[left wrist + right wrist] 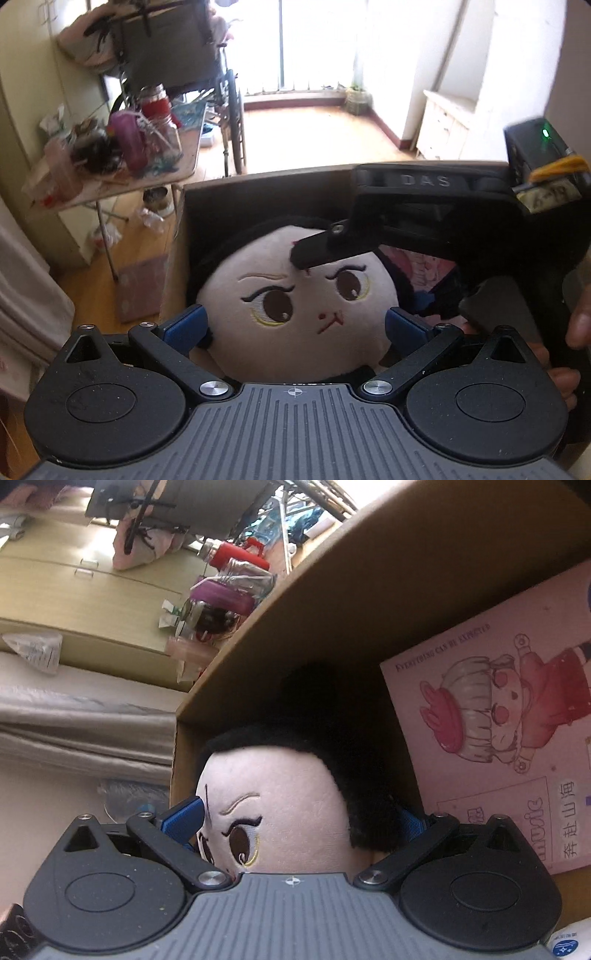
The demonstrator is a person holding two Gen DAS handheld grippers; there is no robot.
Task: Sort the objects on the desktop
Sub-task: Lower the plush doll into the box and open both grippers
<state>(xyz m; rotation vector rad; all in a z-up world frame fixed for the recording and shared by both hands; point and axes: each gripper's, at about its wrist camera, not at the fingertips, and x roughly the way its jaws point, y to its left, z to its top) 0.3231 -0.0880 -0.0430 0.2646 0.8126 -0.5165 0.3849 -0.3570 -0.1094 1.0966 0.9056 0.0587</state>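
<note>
Room: a wooden floor [303, 133] ran to a bright window [314, 44] at the far side; a low white cabinet [443, 125] stood against the far right wall, and a wheelchair [199, 74] stood far left of centre.
Side table: a folding table [162, 173] at the far left was crowded with a red jar [157, 105], a purple bottle [129, 140] and a clear glass jar [166, 136].
Container: a cardboard box [332, 609] sat in the near middle, open toward both cameras, its brown walls rising behind the contents.
Box contents: a plush doll [295, 306] with a pale face and black hair lay in the left part of the box; a pink illustrated card box [498, 709] leaned against the box's right inner side, just beside the doll.
Right gripper: the right gripper [295, 823] was spread wide around the doll's head, one blue pad [184, 819] pressed against the forehead near the brow, the other half hidden in the black hair. In the left wrist view its black body [436, 221] reached in from the right, one finger lying across the doll's forehead. Whether it truly squeezed the doll could not be told.
Left gripper: the left gripper [295, 325] stood wide apart, a blue pad [188, 325] at each side of the doll's face, at or just beside the cheeks; a firm hold could not be confirmed.
Hand: fingers of a hand [569, 354] showed at the near right edge, on the right gripper's handle.
</note>
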